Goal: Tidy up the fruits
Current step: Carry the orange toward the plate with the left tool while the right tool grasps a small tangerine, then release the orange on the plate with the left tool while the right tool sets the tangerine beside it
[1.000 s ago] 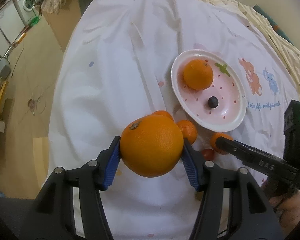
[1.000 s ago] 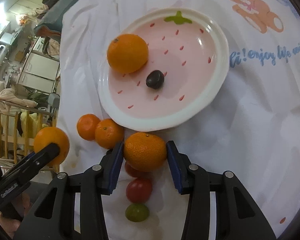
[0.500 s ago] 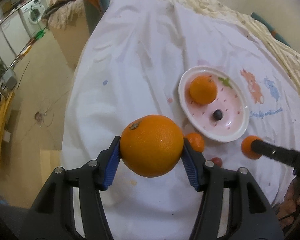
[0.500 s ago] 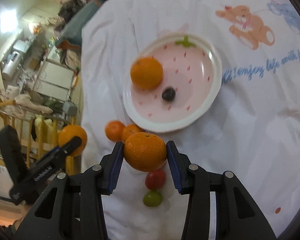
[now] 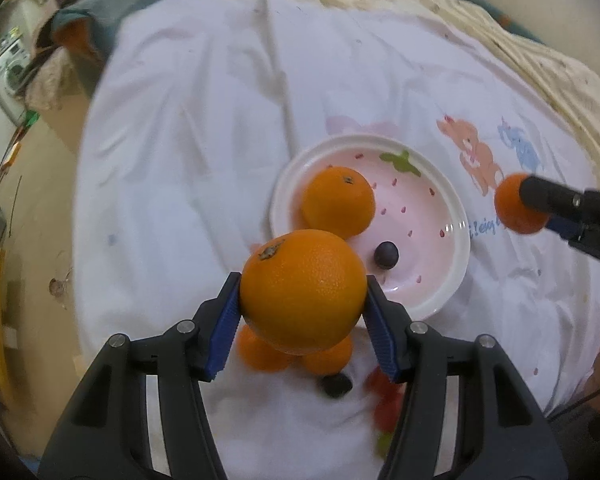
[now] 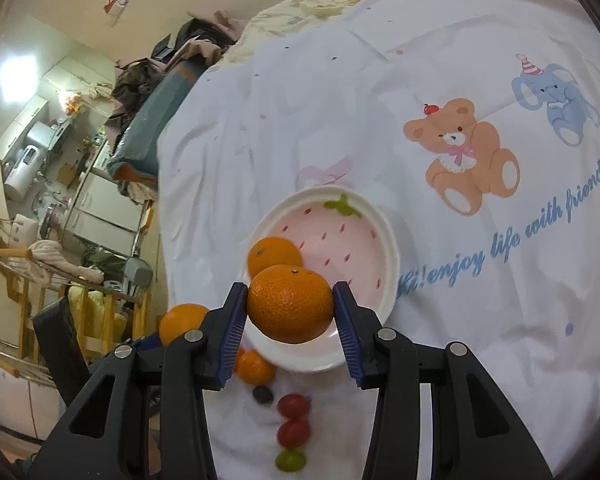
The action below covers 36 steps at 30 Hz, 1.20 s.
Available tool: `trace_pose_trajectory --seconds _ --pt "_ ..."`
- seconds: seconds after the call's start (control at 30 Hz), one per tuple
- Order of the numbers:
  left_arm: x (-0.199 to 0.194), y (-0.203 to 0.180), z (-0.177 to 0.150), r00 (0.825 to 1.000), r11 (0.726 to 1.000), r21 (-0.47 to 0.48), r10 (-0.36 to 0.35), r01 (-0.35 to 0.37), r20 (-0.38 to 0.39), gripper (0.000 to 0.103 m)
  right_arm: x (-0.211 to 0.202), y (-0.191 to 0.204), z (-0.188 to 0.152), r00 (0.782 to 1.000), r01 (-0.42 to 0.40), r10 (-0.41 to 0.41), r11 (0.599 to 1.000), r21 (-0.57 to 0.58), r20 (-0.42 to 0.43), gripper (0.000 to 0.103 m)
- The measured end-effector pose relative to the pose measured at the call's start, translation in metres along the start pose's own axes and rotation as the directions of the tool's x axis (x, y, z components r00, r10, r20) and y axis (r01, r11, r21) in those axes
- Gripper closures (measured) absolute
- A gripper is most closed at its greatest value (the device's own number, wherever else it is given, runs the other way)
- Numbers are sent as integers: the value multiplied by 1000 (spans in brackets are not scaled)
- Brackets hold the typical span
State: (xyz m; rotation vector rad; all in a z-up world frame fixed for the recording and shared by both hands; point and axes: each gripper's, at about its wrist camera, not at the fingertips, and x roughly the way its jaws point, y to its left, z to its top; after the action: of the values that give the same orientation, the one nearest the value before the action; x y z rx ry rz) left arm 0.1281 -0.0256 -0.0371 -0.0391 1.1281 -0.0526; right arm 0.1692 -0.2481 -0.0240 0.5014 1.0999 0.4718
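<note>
My left gripper (image 5: 302,296) is shut on a large orange (image 5: 302,290), held in the air above the near rim of the pink strawberry plate (image 5: 456,232). My right gripper (image 6: 290,304) is shut on a smaller mandarin (image 6: 290,302), held above the plate (image 6: 384,240) near its front edge. On the plate lie one orange (image 5: 338,208) and a dark grape (image 5: 386,255). The right gripper's mandarin (image 5: 518,210) shows at the right of the left wrist view. The left gripper's orange (image 6: 180,320) shows at lower left of the right wrist view.
On the white printed cloth (image 6: 480,300) before the plate lie small mandarins (image 6: 254,368), a dark grape (image 6: 262,395), two red cherry tomatoes (image 6: 294,418) and a green one (image 6: 290,460). The cloth's left edge drops to the floor (image 5: 32,220). Cluttered furniture (image 6: 60,200) stands beyond.
Both grippers rose with their fruit. The left one swung right toward the plate; the right one lifted its mandarin off the cloth and tilted up, so the plate now looks smaller.
</note>
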Motion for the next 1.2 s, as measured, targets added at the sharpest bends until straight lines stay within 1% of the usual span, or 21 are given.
trace_pose_trajectory --seconds 0.17,0.33,0.4,0.63,0.87,0.93,0.97,1.0,1.07,1.1,1.2 --pt "32 -12 4 999 1000 15 -15 16 -51 49 22 -9 17 999 36 -36 999 -9 -31 58" --pt "55 -20 12 997 999 28 -17 19 -80 49 44 -20 29 996 65 -65 998 -12 -63 58" --pt "62 -20 18 997 1000 16 -14 15 -79 49 50 -23 32 995 71 -72 997 -11 -73 58" --pt "81 -22 37 997 999 28 -17 19 -72 49 66 -34 42 993 86 -86 996 -9 -86 57" --pt "89 -26 44 998 999 32 -8 10 -65 46 85 -40 42 988 84 -83 996 7 -129 57" --pt "90 -27 45 997 999 32 -8 11 -72 44 89 -42 42 987 73 -70 997 20 -146 55" --pt "90 -27 45 997 999 35 -9 12 -76 41 91 -43 41 987 70 -65 997 29 -150 55" --pt "91 -27 45 996 999 32 -17 20 -86 31 91 -44 41 986 69 -63 997 38 -152 55" --pt "90 -24 44 995 1000 17 -24 26 -97 18 93 -45 40 986 65 -56 997 50 -158 55" --pt "90 -22 44 995 1000 5 -27 27 -99 18 93 -45 40 985 68 -59 996 50 -160 54" --pt "91 -23 42 992 999 -1 -38 38 -121 17 89 -44 42 989 55 -47 997 52 -141 43"
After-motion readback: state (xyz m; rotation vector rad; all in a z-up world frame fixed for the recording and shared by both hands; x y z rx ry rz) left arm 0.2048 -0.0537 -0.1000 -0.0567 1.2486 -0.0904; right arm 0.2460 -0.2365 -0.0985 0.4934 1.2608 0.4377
